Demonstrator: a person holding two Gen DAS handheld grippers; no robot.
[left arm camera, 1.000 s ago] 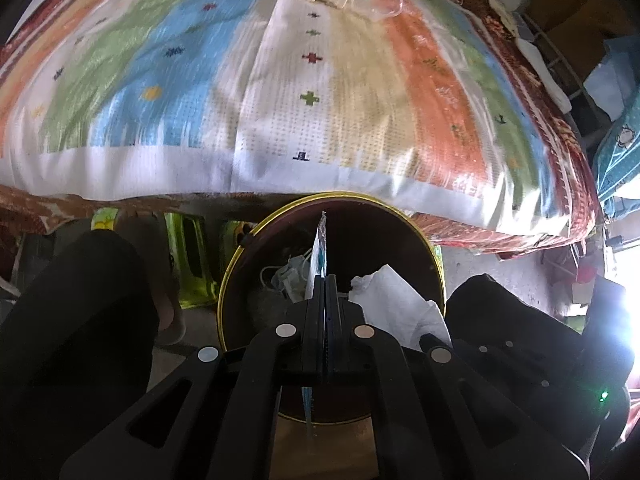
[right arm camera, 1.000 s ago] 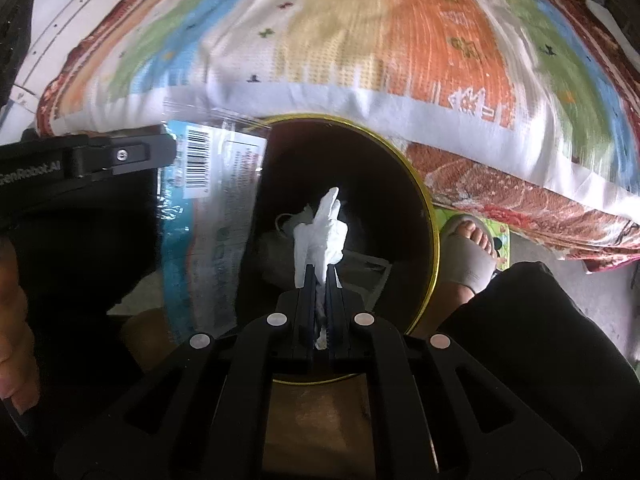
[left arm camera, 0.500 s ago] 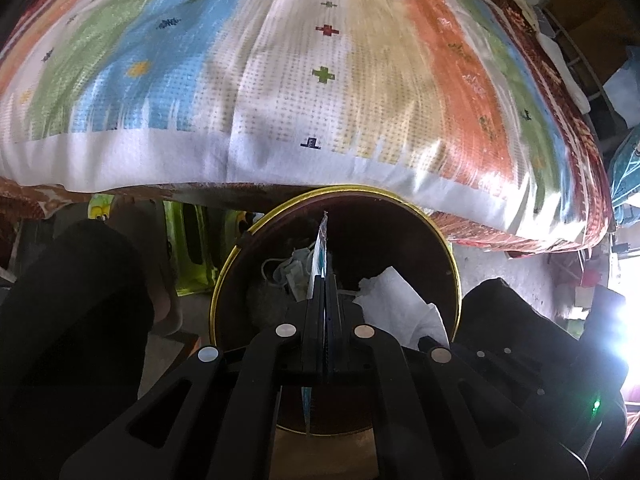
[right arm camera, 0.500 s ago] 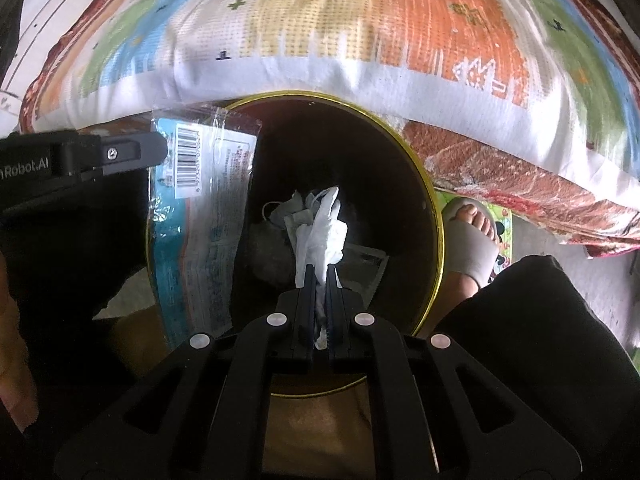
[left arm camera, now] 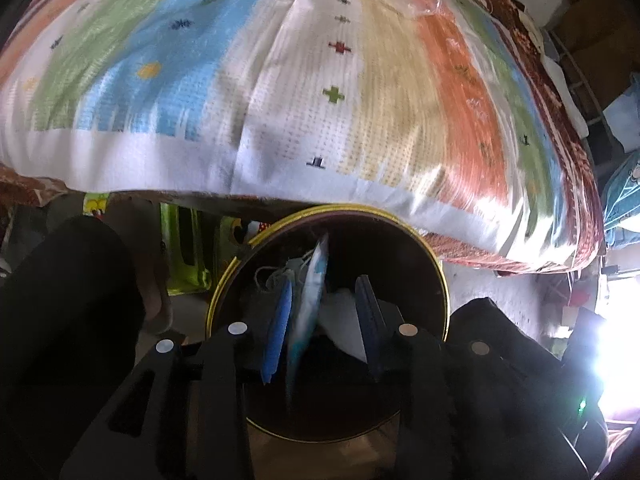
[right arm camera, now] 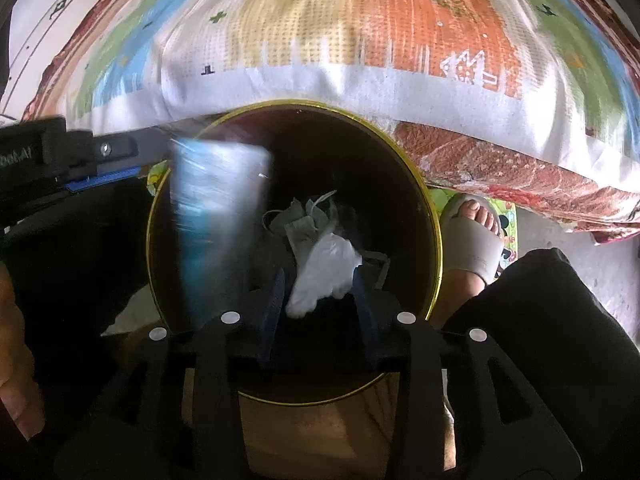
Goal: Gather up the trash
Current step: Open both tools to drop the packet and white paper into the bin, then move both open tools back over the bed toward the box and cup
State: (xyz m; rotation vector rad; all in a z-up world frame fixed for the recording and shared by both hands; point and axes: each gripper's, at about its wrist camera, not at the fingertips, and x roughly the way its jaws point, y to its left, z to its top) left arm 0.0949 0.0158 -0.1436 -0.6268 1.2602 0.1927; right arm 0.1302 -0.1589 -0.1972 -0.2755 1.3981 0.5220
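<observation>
I am looking down past a bed spread with a woven blanket striped in blue, green, cream and orange, its white border hanging over a red patterned sheet. Beneath the bed's edge lies grey concrete floor and a bright cartoon-print mat. Hard white glare pours in low on my right, beside blue cloth.
</observation>
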